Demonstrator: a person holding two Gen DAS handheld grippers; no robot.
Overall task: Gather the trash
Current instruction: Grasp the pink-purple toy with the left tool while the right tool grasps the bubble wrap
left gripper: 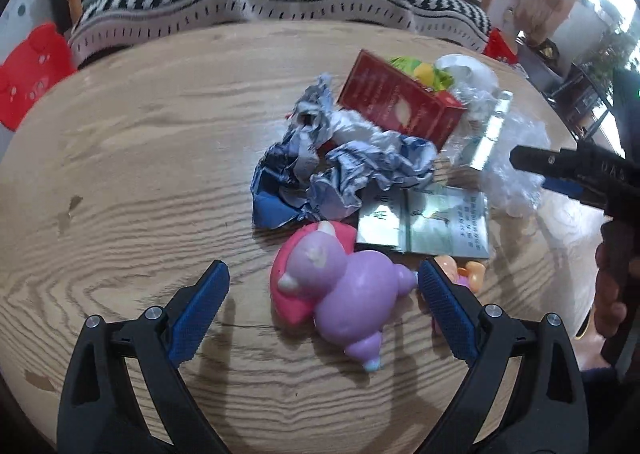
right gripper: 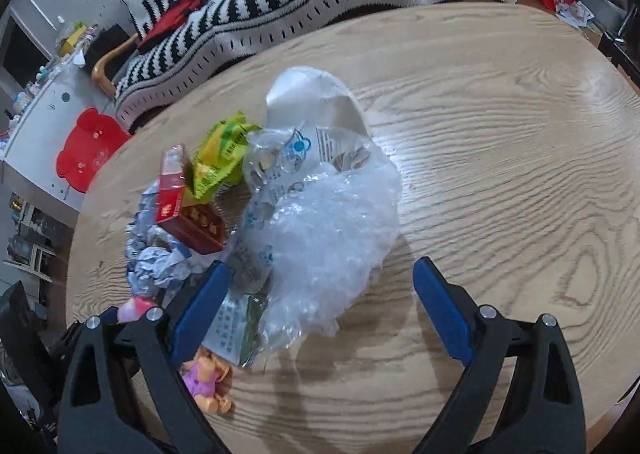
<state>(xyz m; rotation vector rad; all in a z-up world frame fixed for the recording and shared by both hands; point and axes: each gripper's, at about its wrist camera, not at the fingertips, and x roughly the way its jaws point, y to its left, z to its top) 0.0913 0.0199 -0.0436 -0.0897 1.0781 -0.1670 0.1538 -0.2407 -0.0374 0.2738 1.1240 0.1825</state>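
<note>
Meanwhile, my left gripper [left gripper: 322, 280] hangs spread wide over the wooden table [left gripper: 140, 158], its jaws either side of a purple toy [left gripper: 352, 294]. Behind the toy lie crumpled paper [left gripper: 340, 166], a red box [left gripper: 396, 102] and a flattened carton [left gripper: 432, 222]. My right gripper [right gripper: 324, 274], equally wide, straddles a clear plastic bag [right gripper: 332, 222].

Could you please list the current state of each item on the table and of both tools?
Left tool: open, empty, straddling the purple plastic toy.
Right tool: open, empty, over the clear crinkled plastic bag.
Purple plastic toy: lying on its side.
Red cardboard box: tilted, propped on the pile.
Silver-blue foil wrapper: crumpled.
Clear crinkled plastic bag: crumpled.
</note>
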